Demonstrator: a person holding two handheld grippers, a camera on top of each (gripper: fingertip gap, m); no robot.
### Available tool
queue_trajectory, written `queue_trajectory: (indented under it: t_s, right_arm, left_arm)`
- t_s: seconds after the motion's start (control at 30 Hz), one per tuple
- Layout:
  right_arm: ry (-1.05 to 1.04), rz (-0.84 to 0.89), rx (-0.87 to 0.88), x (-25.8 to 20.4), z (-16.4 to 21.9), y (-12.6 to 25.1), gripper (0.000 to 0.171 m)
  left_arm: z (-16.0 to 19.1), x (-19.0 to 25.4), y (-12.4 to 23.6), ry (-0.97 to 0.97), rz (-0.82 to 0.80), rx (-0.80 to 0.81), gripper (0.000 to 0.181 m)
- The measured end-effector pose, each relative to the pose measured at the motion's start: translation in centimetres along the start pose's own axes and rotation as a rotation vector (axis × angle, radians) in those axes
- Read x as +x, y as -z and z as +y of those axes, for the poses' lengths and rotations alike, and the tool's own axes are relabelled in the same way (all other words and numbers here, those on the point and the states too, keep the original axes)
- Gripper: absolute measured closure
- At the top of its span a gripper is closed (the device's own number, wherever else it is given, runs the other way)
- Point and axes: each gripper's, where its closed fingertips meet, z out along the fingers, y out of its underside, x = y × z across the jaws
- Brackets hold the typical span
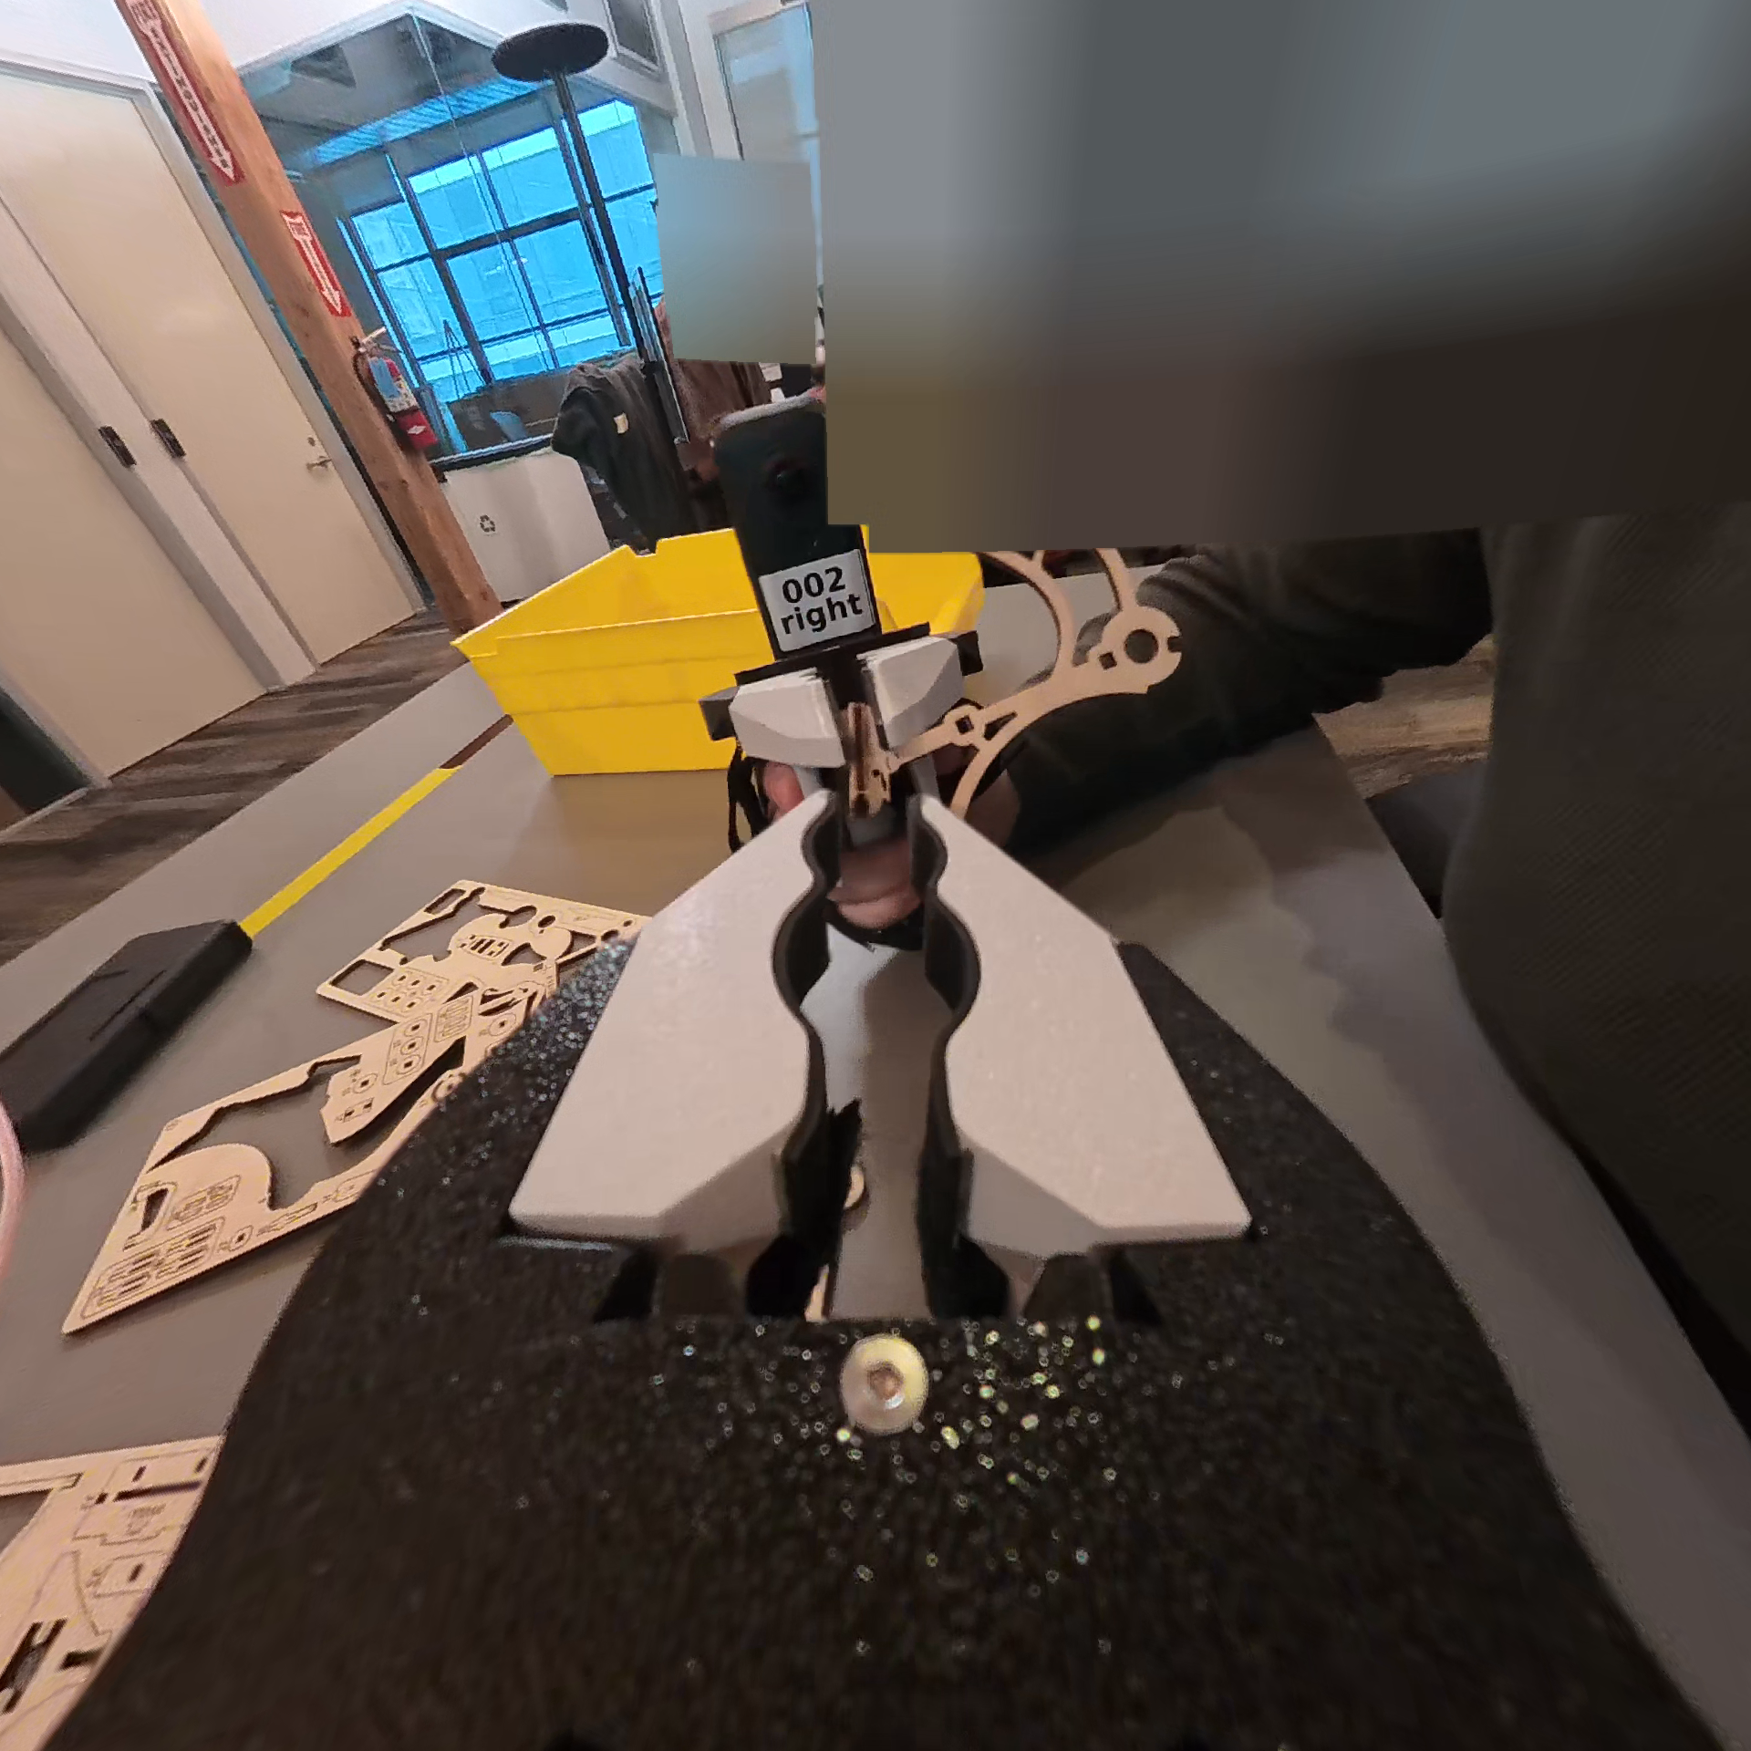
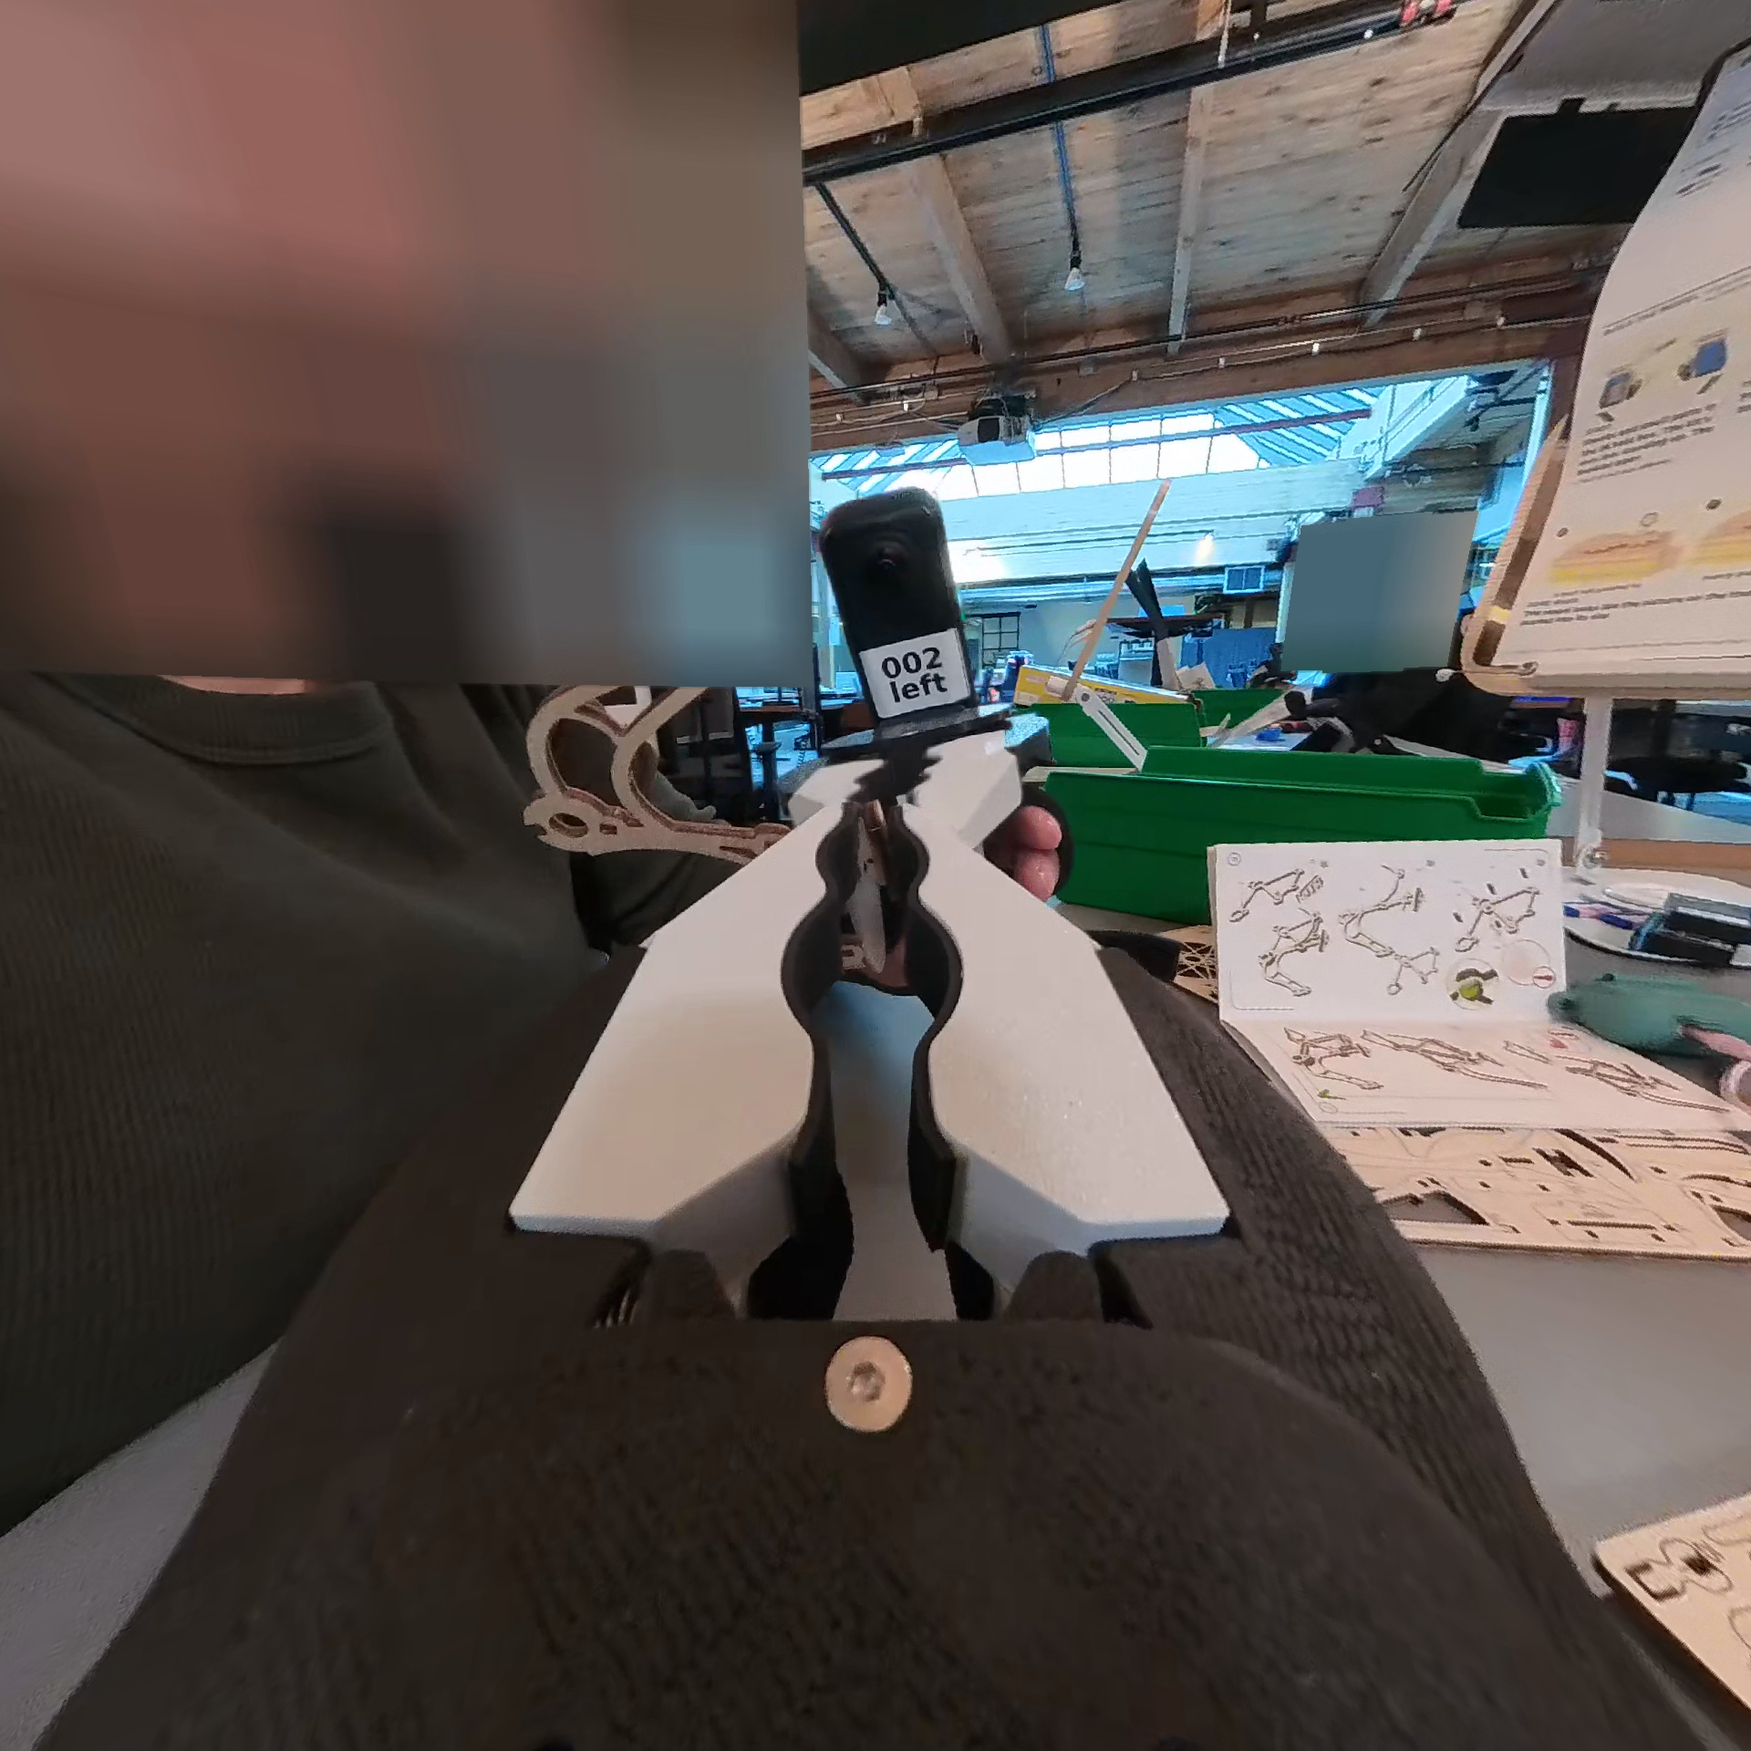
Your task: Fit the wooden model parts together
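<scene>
Your right tool (image 1: 857, 749) is clamped on the pale curved wooden frame piece (image 1: 1071, 663); your left tool (image 1: 867, 805), tips nearly together, seems to pinch its small wooden end tab (image 1: 864, 767). You hold them nose-to-nose above the grey surface (image 1: 587, 815), likely for alignment.

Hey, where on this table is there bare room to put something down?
Bare table lies between the yellow bin and the wooden sheets. Crowded: around the instruction booklet and green bin.
</scene>
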Motion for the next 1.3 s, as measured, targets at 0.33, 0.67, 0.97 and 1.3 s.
queue_trajectory:
  t_s: [0.33,0.67,0.97,1.3]
  right_arm:
    - [0.009,0.001,-0.004,-0.07,0.22,-0.11,0.168]
    - [0.001,0.011,-0.010,0.09,0.29,-0.07,0.167]
    - [-0.018,0.021,-0.003,0.27,0.25,-0.04,0.168]
    - [-0.025,0.042,-0.032,0.64,0.53,-0.12,0.168]
  left_arm:
    - [0.14,0.07,-0.11,-0.082,-0.046,-0.010,0.176]
    - [0.41,-0.10,-0.22,-0.083,-0.080,-0.024,0.177]
    - [0.45,-0.27,-0.31,-0.065,-0.107,-0.033,0.177]
    - [0.79,-0.50,-0.29,-0.065,-0.124,-0.056,0.177]
